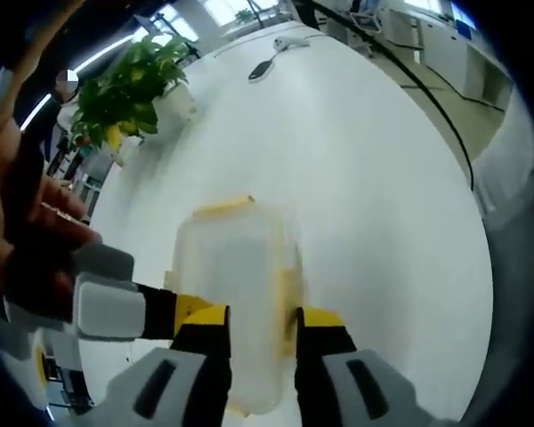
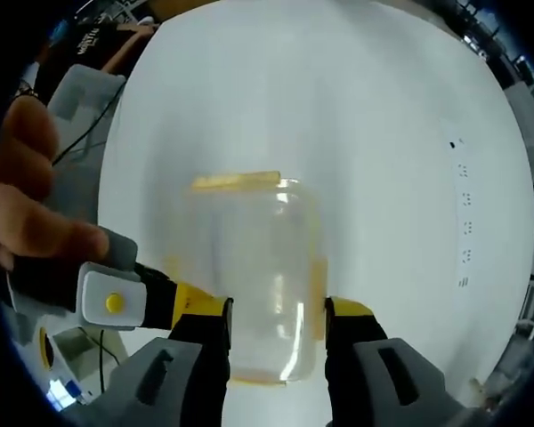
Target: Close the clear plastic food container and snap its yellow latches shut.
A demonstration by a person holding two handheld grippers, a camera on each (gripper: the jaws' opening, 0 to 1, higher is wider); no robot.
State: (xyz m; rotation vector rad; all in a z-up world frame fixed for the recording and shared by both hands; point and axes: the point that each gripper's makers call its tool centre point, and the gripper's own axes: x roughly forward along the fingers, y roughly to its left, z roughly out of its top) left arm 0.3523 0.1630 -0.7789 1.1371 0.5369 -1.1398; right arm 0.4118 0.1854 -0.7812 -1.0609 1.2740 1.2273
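1. Left gripper (image 1: 262,342): jaws rise from 6 o'clock of its view, set narrow around the near end of the clear plastic food container (image 1: 238,294). Whether the pads press the walls I cannot tell; blur hides it.
2. Right gripper (image 2: 276,325): jaws stand wider, flanking the container (image 2: 254,285) near its lower corners, a sliver of gap visible on both sides. Not gripping, by my reading.
3. Container sits on the white table (image 1: 383,205), lid apparently down. A yellow latch (image 2: 236,181) shows at the 12 o'clock edge, another yellow strip along the 3 o'clock side.
4. A person's hand (image 2: 31,205) at 9 o'clock holds another gripper just beside the container.
5. Judgement: steady the box with one gripper, press each latch squarely inward, not down, or the light box may skid.
6. Potted plant (image 1: 129,89) at 10 o'clock, well apart.
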